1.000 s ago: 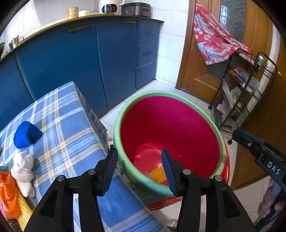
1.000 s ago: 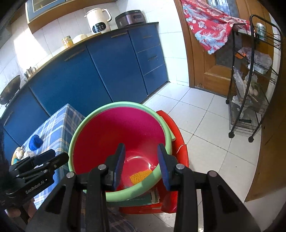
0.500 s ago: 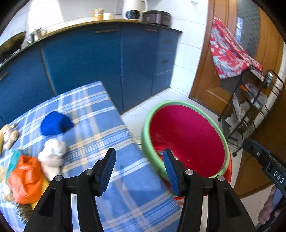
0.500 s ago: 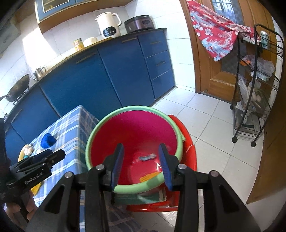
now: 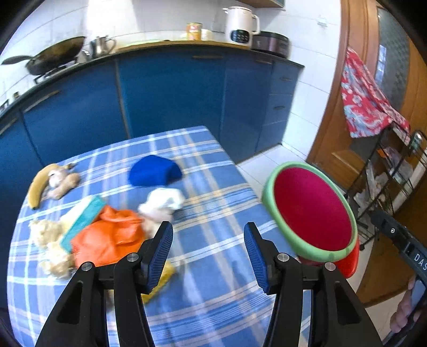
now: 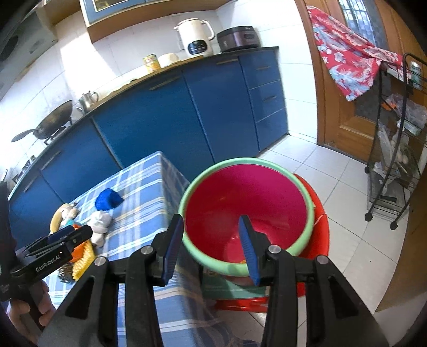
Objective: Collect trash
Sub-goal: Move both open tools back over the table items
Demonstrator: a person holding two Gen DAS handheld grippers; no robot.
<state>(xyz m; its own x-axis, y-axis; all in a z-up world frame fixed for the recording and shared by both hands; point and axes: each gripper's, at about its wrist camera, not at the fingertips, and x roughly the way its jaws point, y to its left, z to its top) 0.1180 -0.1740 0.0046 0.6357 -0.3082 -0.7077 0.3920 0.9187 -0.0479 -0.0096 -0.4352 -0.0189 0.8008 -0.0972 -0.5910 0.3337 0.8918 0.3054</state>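
Note:
A red basin with a green rim (image 5: 312, 213) (image 6: 248, 211) stands on a red stool beside the table with the blue plaid cloth (image 5: 213, 213) (image 6: 144, 192). On the cloth lie an orange bag (image 5: 106, 237), a white crumpled wad (image 5: 162, 202) (image 6: 100, 220), a blue lump (image 5: 154, 170) (image 6: 108, 198), a banana peel (image 5: 40, 184), a teal-edged packet (image 5: 82, 219) and a yellow piece (image 5: 160, 283). My left gripper (image 5: 208, 251) is open and empty above the cloth, near the orange bag. My right gripper (image 6: 210, 245) is open and empty over the basin's near rim.
Blue kitchen cabinets (image 5: 170, 90) run behind the table, with a kettle (image 5: 240, 25) and a wok (image 5: 53, 56) on the counter. A black wire rack (image 6: 395, 160) and a wooden door with a red cloth (image 6: 352, 61) stand at the right. The floor is white tile (image 6: 341, 208).
My left gripper has swung left from over the basin to over the table and its trash. My right gripper has drawn back from the basin; both stay open.

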